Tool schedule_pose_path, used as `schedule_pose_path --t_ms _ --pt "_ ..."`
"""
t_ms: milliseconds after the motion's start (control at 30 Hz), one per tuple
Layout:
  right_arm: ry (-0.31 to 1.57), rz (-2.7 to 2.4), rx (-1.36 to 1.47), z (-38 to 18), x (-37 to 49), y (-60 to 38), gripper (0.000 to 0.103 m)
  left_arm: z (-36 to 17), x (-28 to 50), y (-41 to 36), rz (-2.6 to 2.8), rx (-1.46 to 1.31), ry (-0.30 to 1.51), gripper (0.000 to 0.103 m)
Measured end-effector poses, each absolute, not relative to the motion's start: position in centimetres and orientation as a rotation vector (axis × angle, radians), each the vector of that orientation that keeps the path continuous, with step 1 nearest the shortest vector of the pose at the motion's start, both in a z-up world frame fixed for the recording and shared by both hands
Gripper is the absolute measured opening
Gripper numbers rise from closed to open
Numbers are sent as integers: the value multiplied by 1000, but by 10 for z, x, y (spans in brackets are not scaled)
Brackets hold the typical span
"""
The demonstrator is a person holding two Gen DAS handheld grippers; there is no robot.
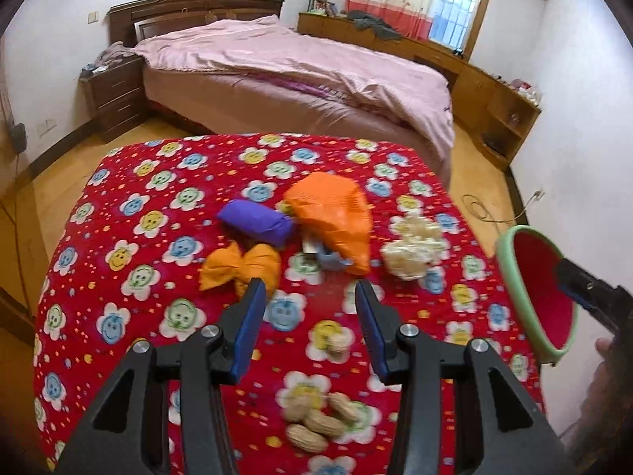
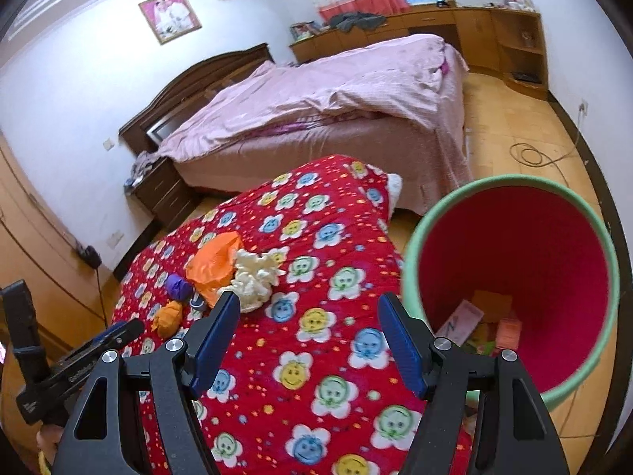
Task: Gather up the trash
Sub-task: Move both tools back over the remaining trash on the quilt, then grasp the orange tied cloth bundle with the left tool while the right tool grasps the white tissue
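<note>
Purple wad (image 1: 255, 221) lying flat, long axis left-right, left gripper (image 1: 310, 293) and right gripper (image 2: 308, 308) both released, empty

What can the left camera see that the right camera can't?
Only the left wrist view shows the peanuts lying on the red blanket. Only the right wrist view shows inside the bin, where paper scraps lie, and a framed picture on the wall. Both show the orange bag, purple wad, white crumpled wad and bed.
</note>
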State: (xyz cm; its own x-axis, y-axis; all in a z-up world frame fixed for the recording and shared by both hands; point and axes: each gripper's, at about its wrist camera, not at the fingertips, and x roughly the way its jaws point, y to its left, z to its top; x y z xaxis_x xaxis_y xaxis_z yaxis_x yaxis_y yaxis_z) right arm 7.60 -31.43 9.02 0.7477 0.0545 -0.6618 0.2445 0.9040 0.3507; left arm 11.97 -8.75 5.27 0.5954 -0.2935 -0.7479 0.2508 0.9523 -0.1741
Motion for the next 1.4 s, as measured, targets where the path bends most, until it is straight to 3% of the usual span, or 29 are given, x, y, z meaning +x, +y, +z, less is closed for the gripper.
schedule_pose_path --t_ms 600,1100,1400 --pt "837 -63 390 42 153 -265 74 -13 173 -66 -268 -92 922 47" --pt "875 -89 320 4 188 -252 73 -18 172 -61 -264 -164 874 48" --pt "842 -113 256 0 186 -243 72 -20 172 -40 -310 -311 859 40"
